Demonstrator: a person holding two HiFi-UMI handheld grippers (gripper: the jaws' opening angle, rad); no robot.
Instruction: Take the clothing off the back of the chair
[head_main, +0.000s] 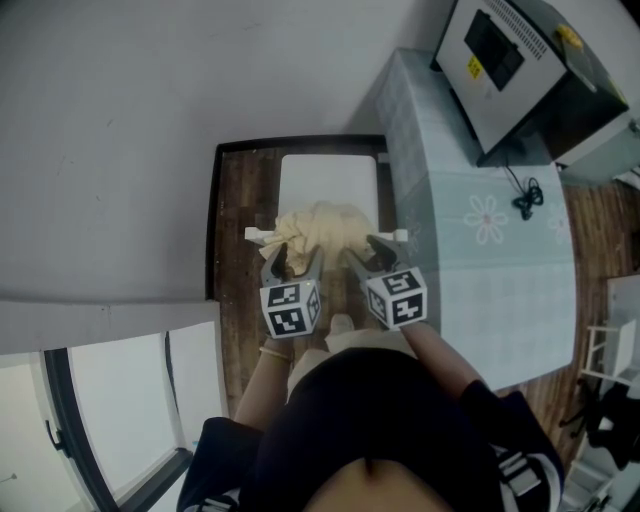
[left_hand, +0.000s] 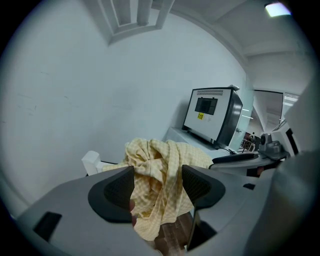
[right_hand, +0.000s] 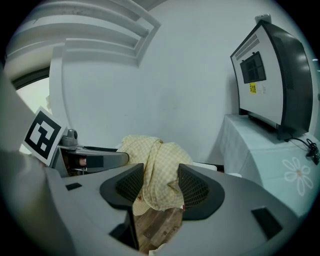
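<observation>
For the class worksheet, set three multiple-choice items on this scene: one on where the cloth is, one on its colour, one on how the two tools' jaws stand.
1. Where is the cloth?
A over the chair's back
B flat on its seat
C under it

2. What colour is the cloth?
A plain blue
B pale yellow check
C red stripes

3. How do the jaws of the left tool and the right tool stand?
A shut and empty
B shut on the seat
C apart, with cloth in the gap

Answers:
1 A: the head view shows it bunched over the top rail, with the seat bare beyond it.
2 B: both gripper views show yellow check.
3 C: each gripper view shows the pads apart with cloth hanging between them.
</observation>
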